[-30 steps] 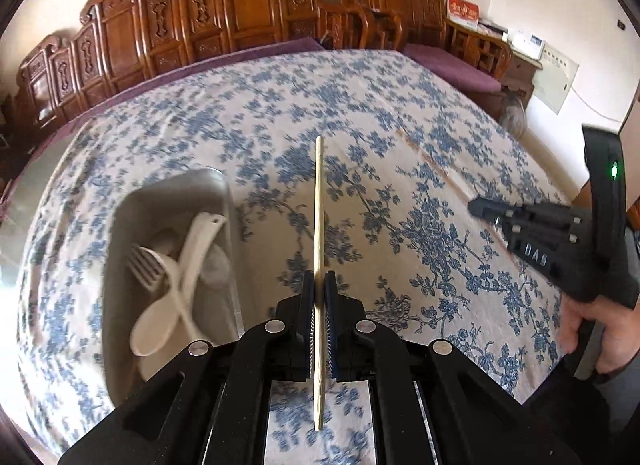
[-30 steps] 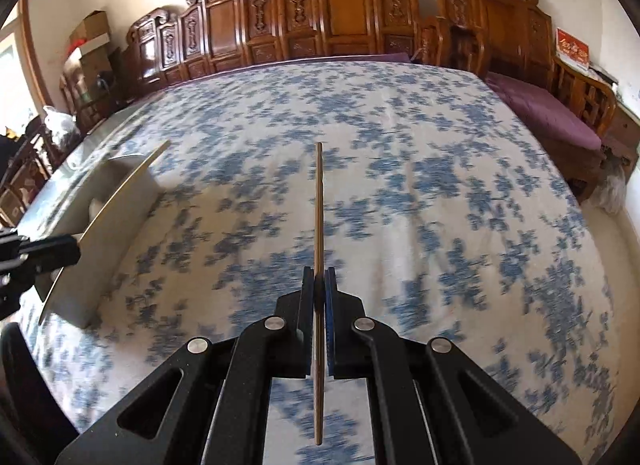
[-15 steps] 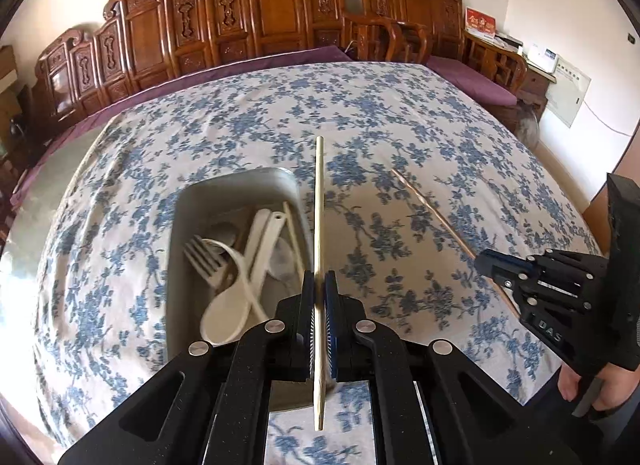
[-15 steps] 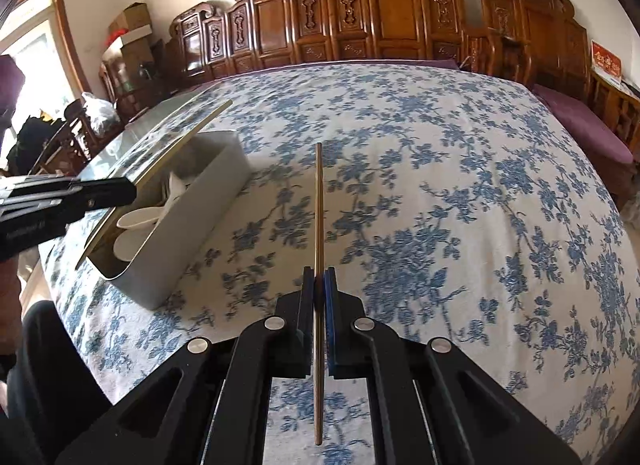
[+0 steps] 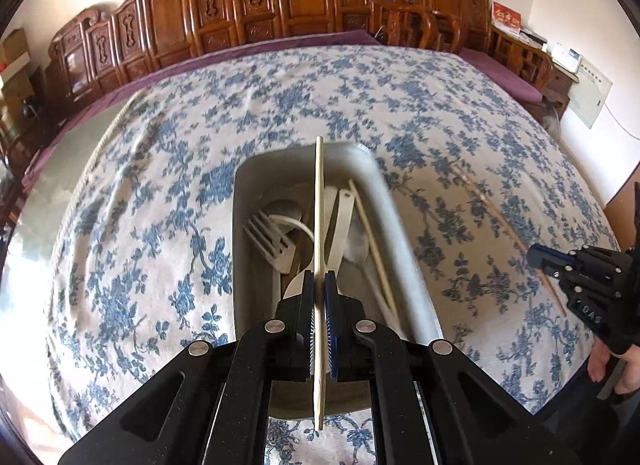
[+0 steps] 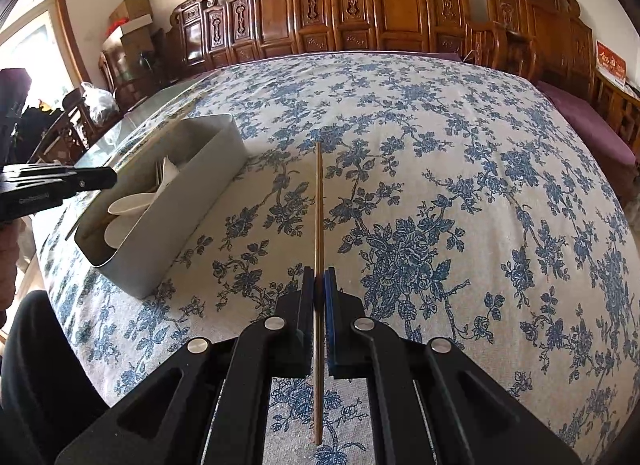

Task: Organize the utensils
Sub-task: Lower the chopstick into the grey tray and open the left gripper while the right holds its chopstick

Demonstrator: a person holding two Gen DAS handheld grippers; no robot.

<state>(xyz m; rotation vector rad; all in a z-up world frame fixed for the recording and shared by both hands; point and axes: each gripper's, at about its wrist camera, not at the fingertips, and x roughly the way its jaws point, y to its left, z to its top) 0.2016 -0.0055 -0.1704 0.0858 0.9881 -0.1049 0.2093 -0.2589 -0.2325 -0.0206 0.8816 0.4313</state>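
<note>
Holding a pale chopstick [image 5: 319,201] clenched lengthwise over the bin [image 5: 404,265], our left tongs [image 5: 319,297] sit nearer; right tongs [image 6: 319,293] grip a darker chopstick [image 6: 319,205] aside.

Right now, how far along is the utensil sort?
Done: white fork, spoons and one chopstick lie in the grey bin. In hand: left gripper holds a pale chopstick over the bin; right gripper holds a darker chopstick over the tablecloth. Left: drop both in.
</note>
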